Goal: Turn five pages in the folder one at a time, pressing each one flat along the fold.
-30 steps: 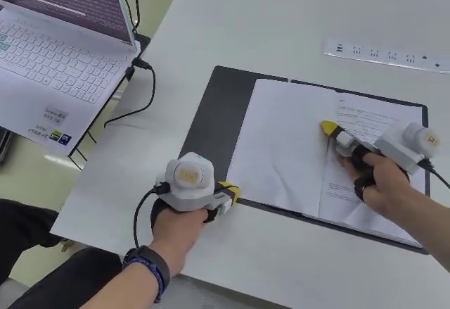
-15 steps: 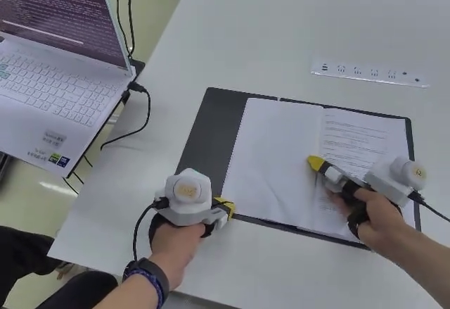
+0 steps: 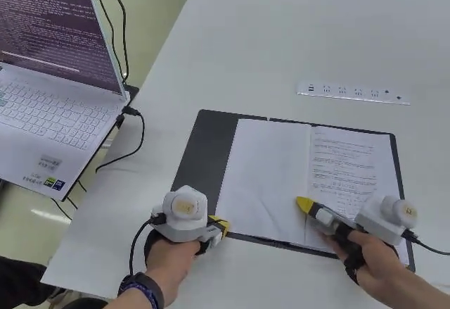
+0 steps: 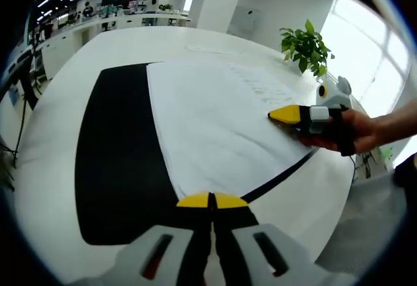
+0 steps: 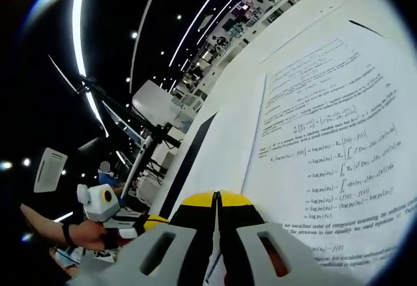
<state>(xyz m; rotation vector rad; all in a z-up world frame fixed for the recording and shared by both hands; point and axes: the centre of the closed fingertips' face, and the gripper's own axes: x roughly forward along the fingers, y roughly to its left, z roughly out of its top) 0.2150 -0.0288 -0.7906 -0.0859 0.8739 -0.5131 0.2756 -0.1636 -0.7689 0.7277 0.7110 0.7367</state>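
You are holding the left gripper, jaws pressed together, at the near edge of the open black folder on the white table. The right gripper, also closed and empty, is pointing at the fold between the folder's blank white page and printed page, whose near corner your hand is hiding.

Laptop partly beyond left edge
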